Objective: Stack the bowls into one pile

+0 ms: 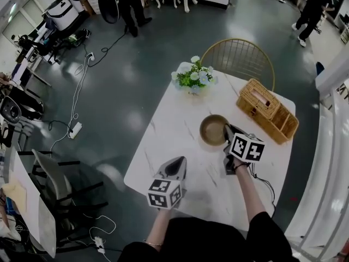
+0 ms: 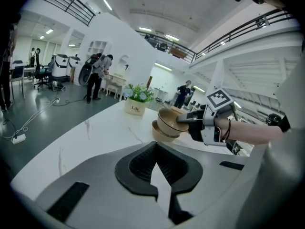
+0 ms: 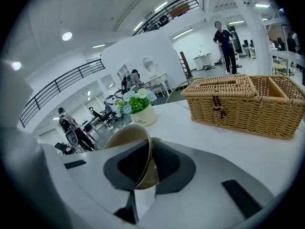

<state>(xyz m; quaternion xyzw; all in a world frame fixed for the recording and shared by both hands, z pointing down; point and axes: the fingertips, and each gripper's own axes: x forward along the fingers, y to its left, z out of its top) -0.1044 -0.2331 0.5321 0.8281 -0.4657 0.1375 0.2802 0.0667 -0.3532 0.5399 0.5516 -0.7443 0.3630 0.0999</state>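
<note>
Two tan bowls are over the white marble table [image 1: 180, 119]. One bowl [image 2: 159, 132] rests on the table. The other bowl [image 2: 170, 119] hangs tilted just above it, and my right gripper [image 2: 183, 120] is shut on its rim. From the head view they appear as one brown bowl [image 1: 212, 130], with the right gripper [image 1: 228, 131] at its right edge. The right gripper view shows the thin rim of the held bowl [image 3: 127, 138] clamped between the pads of my right gripper [image 3: 147, 155]. My left gripper [image 1: 178, 162] hovers near the table's front, shut and empty, in its own view [image 2: 155, 145] pointing at the bowls.
A wicker basket [image 1: 266, 112] with a lidded half [image 3: 224, 99] stands at the right back of the table. A flower pot [image 1: 194, 78] sits at the far edge, with a gold wire chair [image 1: 240, 56] behind it. Cables and chairs crowd the floor at left.
</note>
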